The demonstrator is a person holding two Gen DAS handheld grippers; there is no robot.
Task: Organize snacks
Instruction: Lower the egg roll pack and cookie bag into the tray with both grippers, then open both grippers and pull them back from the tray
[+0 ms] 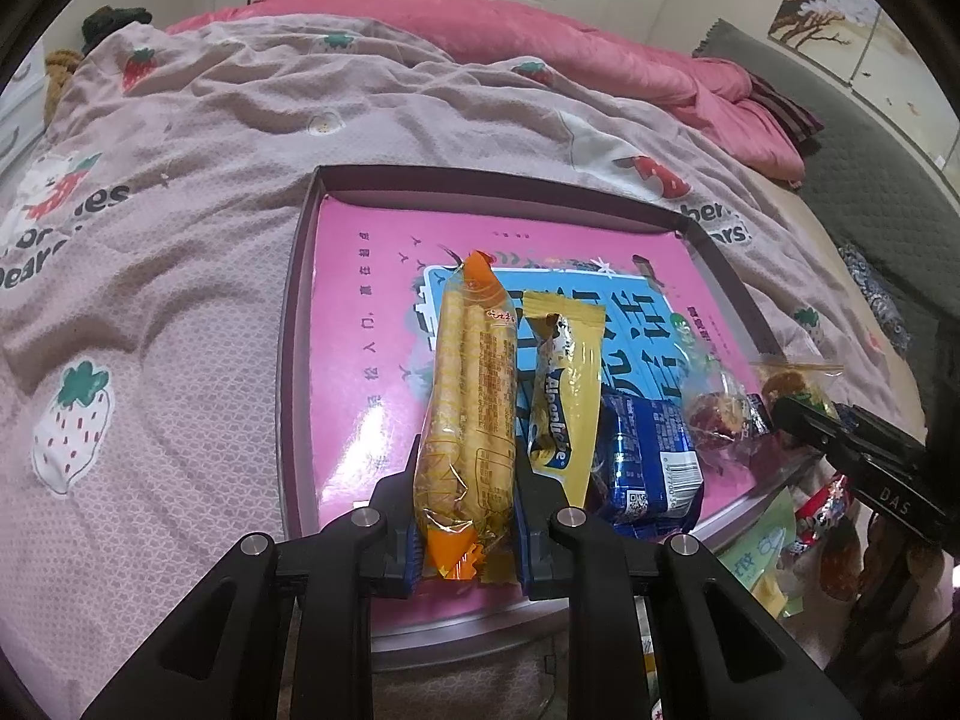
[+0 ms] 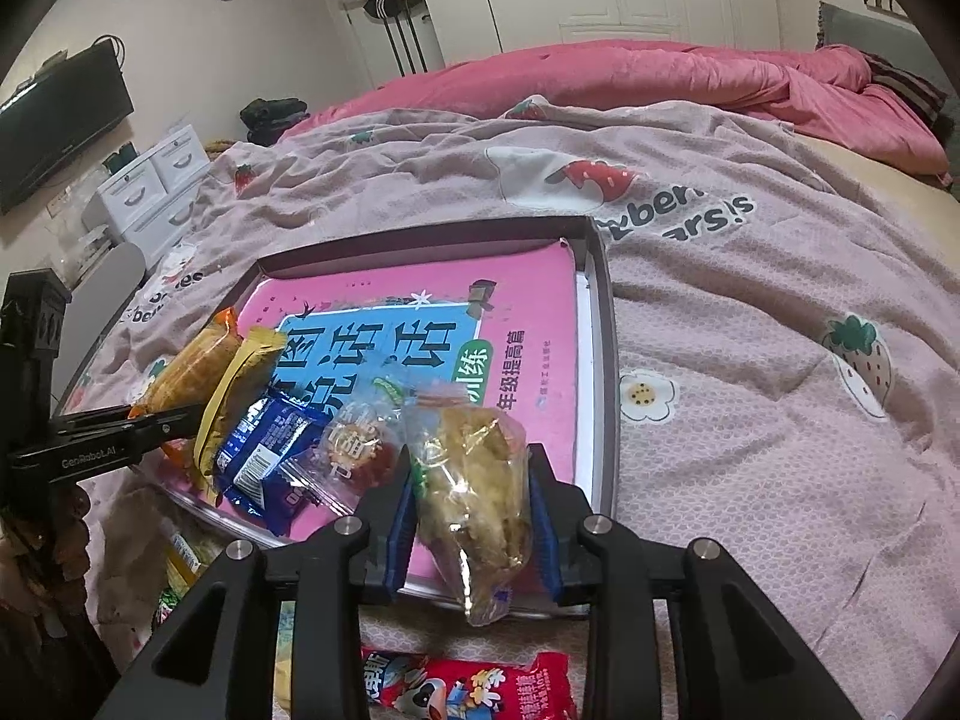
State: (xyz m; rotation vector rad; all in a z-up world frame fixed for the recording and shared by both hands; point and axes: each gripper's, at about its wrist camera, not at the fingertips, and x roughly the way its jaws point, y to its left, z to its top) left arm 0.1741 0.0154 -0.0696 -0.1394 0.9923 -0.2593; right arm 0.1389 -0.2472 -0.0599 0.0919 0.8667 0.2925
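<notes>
On the bed's strawberry-print blanket lies a shallow tray with a pink book cover as its floor. At the left, the left tongs slant steeply down over the tray's near edge and pinch the orange-ended roll snack packet by its lower end, so that the packet stretches away from them over the pink floor. Just right of it the yellow Alpenliebe packet lies in the tray, then the blue packet and a clear-wrapped red sweet, close together in a row. At the right end of the row, the right tongs, also angled down at the near edge, are narrowly spread around a clear bag of brown snacks; its blue pads touch the bag's sides. On the blanket below them lies a red packet, outside the tray.
</notes>
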